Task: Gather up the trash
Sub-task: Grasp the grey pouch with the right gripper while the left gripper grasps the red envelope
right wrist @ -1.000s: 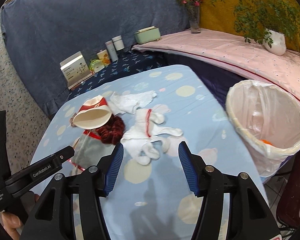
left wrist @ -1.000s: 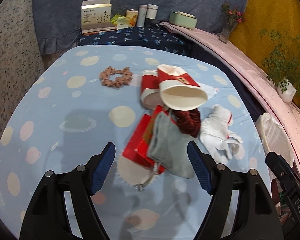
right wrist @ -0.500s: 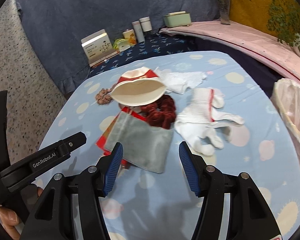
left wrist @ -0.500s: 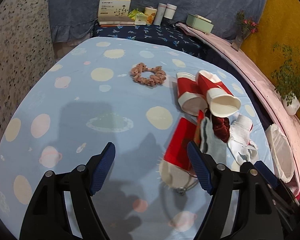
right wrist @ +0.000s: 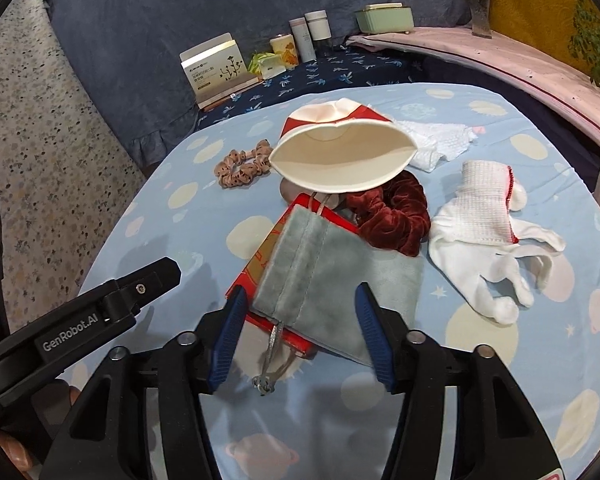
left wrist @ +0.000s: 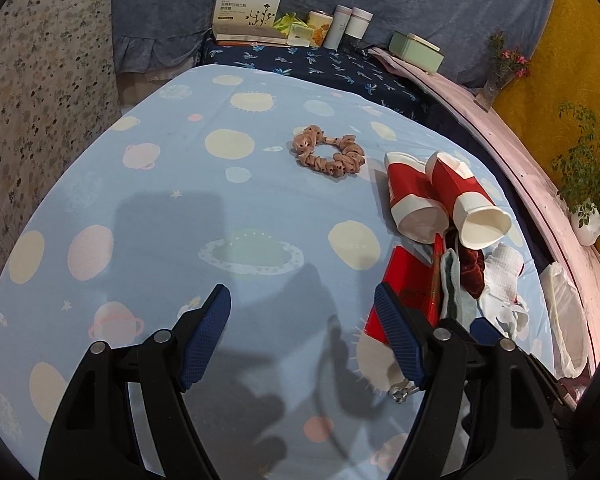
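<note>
Two crushed red-and-white paper cups (left wrist: 440, 196) lie on the blue spotted tablecloth (left wrist: 180, 208); the nearer one (right wrist: 342, 160) faces me in the right wrist view. A grey drawstring pouch (right wrist: 328, 268) lies on a red box (right wrist: 260, 264) in front of it. My right gripper (right wrist: 300, 332) is open, its jaws on either side of the pouch's near end. My left gripper (left wrist: 304, 332) is open and empty over bare cloth, left of the red box (left wrist: 408, 292).
A dark red scrunchie (right wrist: 392, 216), white gloves (right wrist: 488, 248) and a white cloth (right wrist: 436, 140) lie right of the cups. A pink scrunchie (left wrist: 328, 154) lies farther back. A bin with a white liner (left wrist: 564, 316) stands at the right edge. Boxes and jars (left wrist: 292, 24) line the back.
The left gripper has swung left, so the trash pile now sits at its right. The right gripper has turned left from the gloves and closed in on the grey pouch.
</note>
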A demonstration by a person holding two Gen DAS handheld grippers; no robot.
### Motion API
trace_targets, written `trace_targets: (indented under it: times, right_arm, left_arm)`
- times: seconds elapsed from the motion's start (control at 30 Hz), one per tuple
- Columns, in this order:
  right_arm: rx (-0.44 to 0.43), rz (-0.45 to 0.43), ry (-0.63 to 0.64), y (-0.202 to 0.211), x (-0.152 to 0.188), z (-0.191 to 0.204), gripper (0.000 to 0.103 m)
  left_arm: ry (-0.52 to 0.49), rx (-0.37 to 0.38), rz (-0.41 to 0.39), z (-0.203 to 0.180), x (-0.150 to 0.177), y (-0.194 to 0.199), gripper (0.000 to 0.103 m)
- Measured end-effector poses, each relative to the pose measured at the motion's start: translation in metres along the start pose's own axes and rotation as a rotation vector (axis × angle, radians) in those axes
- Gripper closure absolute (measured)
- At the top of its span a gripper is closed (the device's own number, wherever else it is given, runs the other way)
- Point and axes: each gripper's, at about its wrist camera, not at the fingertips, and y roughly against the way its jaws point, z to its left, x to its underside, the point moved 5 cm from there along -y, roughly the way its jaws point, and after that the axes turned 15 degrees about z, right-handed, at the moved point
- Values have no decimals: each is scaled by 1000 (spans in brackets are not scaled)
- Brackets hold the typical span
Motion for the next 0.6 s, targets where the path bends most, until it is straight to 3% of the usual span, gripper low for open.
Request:
trace_targets:
  times: [0.07, 0.17, 0.27, 0.37, 0.47, 0.6]
  right_arm:
    - [-7, 23, 1, -6, 1, -2, 74]
    - [-3, 32, -6, -9, 5, -8, 86]
    - [5, 17, -20, -2, 7, -16, 91]
    - [9, -15, -46, 12, 8, -28, 92]
    - [13, -48, -73, 28, 10, -41, 92]
    - [13, -83, -110, 46, 10, -57, 92]
  left_arm:
    - [-7, 5, 4, -2, 1, -2, 32]
    - [-24, 11, 9, -9, 2, -4, 32]
    - [-42, 24, 18, -19, 5, -7, 32]
    - [-58, 58, 34, -31, 9, -9, 32]
    - [-85, 81, 32, -47, 15, -9, 24]
    - [-127, 95, 36, -70, 21, -8, 23]
